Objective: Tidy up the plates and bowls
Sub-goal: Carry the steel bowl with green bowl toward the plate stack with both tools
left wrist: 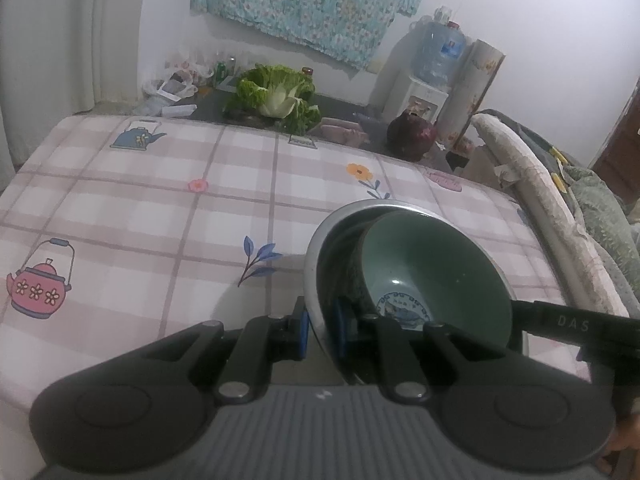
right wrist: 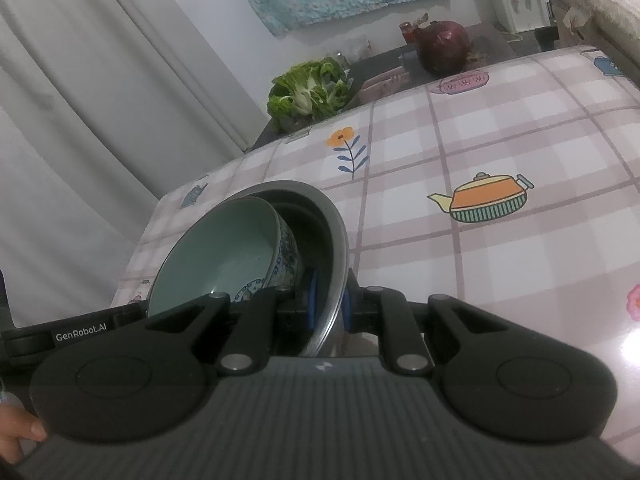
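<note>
- Steel bowl (left wrist: 320,240) had a green ceramic bowl (left wrist: 436,264) nested in it, tipped rather than flat, so the stacking part looked done, at least for these two.
- Left gripper (left wrist: 320,330) had its fingers clamped on the steel rim at about 6 o'clock in its own view; the blue pads sat either side of the metal wall.
- Right gripper (right wrist: 329,300) did the same on the opposite side of the rim, fingers closed on the steel, again near 6 o'clock in its view. So both grippers carried the one stack between them.
- Whether the stack sat on the desk (left wrist: 160,200) or hung just above it, I couldn't tell.
- What was left, my guess: set the pair down somewhere. No plates or other bowls were in view, so no idea how much more remained.
- Room-wise, the checked cloth was wide open from 9 to 12 o'clock in the left view.
- Far edge at 12 o'clock was busier: a cabbage (left wrist: 276,92) and a red onion (left wrist: 412,134) sat just past it.
- Padded rail (left wrist: 532,184) ran along the 2 o'clock side, near the stack, so I'd have kept away from there.
</note>
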Motion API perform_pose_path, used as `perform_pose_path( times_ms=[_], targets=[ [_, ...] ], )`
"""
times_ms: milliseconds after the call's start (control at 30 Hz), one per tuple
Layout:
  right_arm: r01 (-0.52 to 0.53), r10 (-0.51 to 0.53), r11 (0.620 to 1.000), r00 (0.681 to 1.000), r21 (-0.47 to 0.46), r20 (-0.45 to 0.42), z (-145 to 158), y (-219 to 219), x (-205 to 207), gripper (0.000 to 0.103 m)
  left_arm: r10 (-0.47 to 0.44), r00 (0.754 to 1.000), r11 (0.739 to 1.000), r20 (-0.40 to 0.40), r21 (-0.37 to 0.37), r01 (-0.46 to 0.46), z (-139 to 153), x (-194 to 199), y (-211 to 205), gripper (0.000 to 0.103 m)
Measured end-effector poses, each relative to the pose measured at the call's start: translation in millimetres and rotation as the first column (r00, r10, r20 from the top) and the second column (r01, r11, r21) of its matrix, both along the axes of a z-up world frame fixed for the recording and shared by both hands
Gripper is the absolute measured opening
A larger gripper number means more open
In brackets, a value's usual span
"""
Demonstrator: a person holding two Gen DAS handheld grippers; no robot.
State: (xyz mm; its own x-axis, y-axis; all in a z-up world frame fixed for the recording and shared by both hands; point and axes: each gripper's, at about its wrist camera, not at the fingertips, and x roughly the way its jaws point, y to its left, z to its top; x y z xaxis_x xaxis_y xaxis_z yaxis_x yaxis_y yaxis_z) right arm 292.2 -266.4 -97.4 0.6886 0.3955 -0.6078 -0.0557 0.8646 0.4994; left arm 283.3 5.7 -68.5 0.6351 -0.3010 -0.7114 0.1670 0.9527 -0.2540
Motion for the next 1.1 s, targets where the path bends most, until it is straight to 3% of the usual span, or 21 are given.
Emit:
perform_pose_path(
  times_ms=[1100],
  targets=[
    [-0.002,0.002,1.0,0.999,0.013,0.043,29,5,-30,0.013,0.011,0.999,1.0,0.048,-0.018,-0.011,33,-31,7,0.012]
  ],
)
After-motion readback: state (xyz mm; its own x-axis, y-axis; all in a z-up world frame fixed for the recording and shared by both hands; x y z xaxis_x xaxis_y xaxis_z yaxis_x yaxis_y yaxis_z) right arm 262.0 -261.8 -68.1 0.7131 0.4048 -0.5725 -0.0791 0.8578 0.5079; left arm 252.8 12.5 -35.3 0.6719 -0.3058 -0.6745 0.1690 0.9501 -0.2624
